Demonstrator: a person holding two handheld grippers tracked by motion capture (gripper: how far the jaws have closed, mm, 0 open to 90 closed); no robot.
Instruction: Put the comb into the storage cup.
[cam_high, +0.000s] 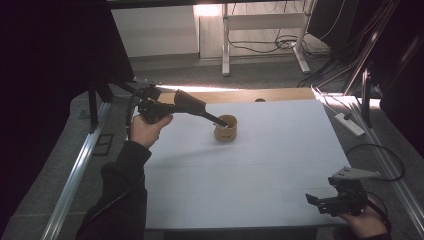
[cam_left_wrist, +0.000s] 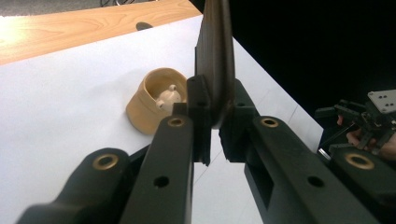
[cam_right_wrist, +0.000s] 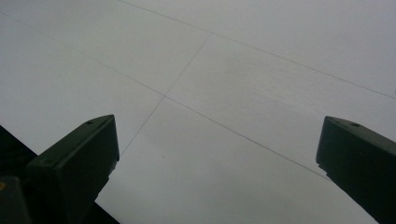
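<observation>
A tan cup (cam_high: 225, 128) stands on the white table (cam_high: 260, 175), left of centre toward the back. In the left gripper view the cup (cam_left_wrist: 149, 107) holds a small pale figure (cam_left_wrist: 167, 99). My left gripper (cam_high: 202, 111) comes in from the left, shut on a dark flat tool (cam_high: 216, 120) whose far end reaches the cup's rim. Seen from that gripper, the tool (cam_left_wrist: 217, 46) rises from between the closed jaws (cam_left_wrist: 212, 121). My right gripper (cam_high: 312, 200) rests open near the table's front right corner, its jaws (cam_right_wrist: 217, 140) wide apart over bare tabletop.
A wooden strip (cam_high: 240, 95) runs along the table's far edge. Metal rails (cam_high: 75, 170) flank both sides. A white power strip (cam_high: 350, 125) and cables lie on the floor to the right. The other hand's gripper (cam_left_wrist: 369, 121) shows far right in the left gripper view.
</observation>
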